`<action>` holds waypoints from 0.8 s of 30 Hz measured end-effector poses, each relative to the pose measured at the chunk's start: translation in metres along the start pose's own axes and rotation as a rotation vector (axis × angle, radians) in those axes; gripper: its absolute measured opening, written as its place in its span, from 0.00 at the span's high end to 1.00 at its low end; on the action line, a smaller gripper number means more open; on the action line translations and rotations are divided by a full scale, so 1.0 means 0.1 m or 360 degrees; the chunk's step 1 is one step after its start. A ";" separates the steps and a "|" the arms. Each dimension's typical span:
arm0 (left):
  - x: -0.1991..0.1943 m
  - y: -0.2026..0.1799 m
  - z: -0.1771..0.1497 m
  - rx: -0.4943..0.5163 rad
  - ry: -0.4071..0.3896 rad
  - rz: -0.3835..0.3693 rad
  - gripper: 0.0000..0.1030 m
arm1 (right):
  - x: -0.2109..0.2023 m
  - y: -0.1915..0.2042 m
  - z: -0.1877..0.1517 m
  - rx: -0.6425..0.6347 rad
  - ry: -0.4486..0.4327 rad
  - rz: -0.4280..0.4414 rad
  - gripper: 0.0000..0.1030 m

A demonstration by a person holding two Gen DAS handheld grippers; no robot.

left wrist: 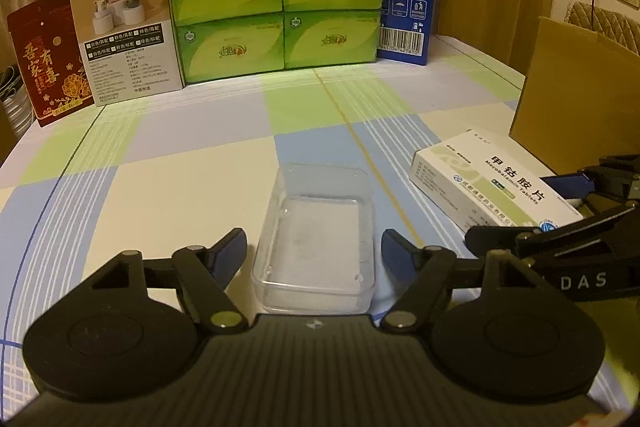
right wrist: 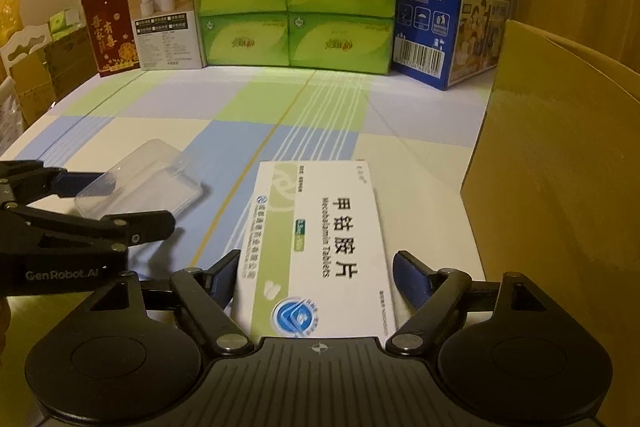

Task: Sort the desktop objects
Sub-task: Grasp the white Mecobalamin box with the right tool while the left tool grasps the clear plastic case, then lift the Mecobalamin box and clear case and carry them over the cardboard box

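Clear tray [left wrist: 316,239] and tablet box [right wrist: 320,247] each lie between spread, untouching tools, cardboard box [right wrist: 560,167] beside.

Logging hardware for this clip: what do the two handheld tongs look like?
Both tongs, left and right, are matte black plastic with blue finger pads, silver pivot pins, round side housings and a ribbed centre deck. White lettering marks their sides: "GenRobot.AI" on the left, "DAS" on the right.
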State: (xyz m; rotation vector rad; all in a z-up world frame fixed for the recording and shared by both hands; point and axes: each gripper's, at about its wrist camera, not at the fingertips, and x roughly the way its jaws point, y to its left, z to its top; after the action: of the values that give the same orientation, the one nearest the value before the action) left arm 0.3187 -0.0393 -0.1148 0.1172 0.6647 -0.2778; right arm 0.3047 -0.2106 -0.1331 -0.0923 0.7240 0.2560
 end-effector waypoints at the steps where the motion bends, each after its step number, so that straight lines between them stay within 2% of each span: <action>1: 0.01 0.01 0.00 -0.0007 0.0002 0.0002 0.35 | 0.01 -0.01 0.01 0.0000 -0.0004 0.0002 0.24; 8: 0.02 0.02 0.00 -0.0015 0.0007 -0.0001 0.43 | 0.08 -0.01 0.05 -0.0007 -0.0017 0.0016 0.25; 10: 0.02 0.01 0.01 -0.0012 0.0006 0.0000 0.46 | 0.07 0.00 0.06 -0.0014 -0.0022 0.0018 0.33; 11: 0.02 0.01 0.01 -0.0011 0.0006 -0.0002 0.49 | 0.07 0.01 0.06 -0.0017 -0.0022 0.0017 0.34; 24: -0.02 0.01 0.02 -0.0045 0.0032 0.0003 0.50 | -0.04 0.00 0.12 0.0015 -0.0024 -0.0027 0.34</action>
State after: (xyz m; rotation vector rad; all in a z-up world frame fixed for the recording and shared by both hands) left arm 0.3186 -0.0386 -0.1125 0.0936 0.6884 -0.2654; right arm 0.3092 -0.2092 -0.1218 -0.0875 0.7092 0.2368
